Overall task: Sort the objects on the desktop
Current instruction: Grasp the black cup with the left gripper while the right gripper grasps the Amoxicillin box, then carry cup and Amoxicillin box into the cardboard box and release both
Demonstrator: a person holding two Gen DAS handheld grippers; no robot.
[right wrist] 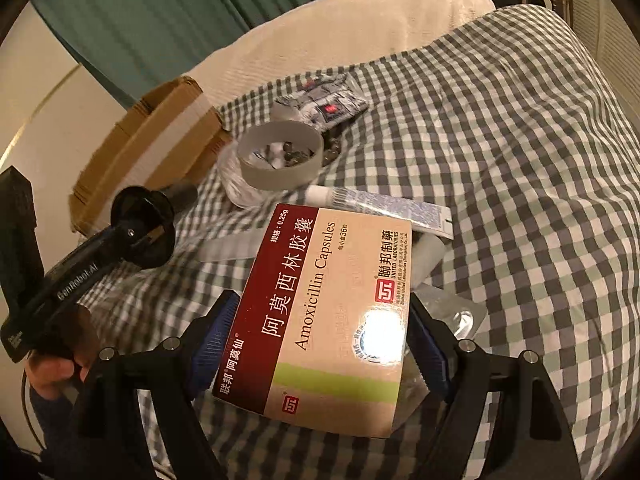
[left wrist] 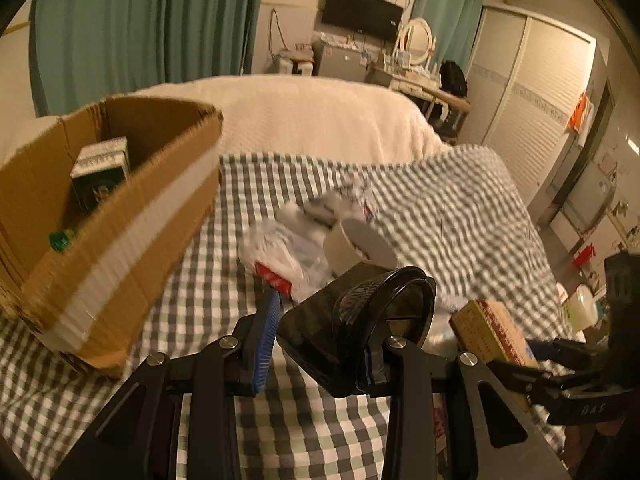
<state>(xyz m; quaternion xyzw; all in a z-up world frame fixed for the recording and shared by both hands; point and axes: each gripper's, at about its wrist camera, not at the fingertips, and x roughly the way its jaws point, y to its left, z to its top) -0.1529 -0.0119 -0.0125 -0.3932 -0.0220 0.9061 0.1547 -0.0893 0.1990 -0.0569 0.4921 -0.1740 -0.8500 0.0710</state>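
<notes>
My left gripper (left wrist: 320, 344) is shut on a black tape dispenser (left wrist: 360, 320) and holds it above the checked cloth, right of the cardboard box (left wrist: 120, 240). The box holds a dark green carton (left wrist: 100, 176) and a small green item (left wrist: 60, 240). My right gripper (right wrist: 320, 344) is shut on an Amoxicillin capsule box (right wrist: 332, 316), lifted over the cloth. That box shows at the right of the left wrist view (left wrist: 492, 332). The left gripper with the dispenser (right wrist: 144, 228) shows at the left of the right wrist view.
On the checked cloth (right wrist: 500, 160) lie a white tape roll (right wrist: 280, 156), a plastic bag (left wrist: 288, 252), a silver packet (right wrist: 324, 104), a white tube (right wrist: 380, 208), a foil blister (right wrist: 456, 312) and dark beads. A cream blanket lies beyond.
</notes>
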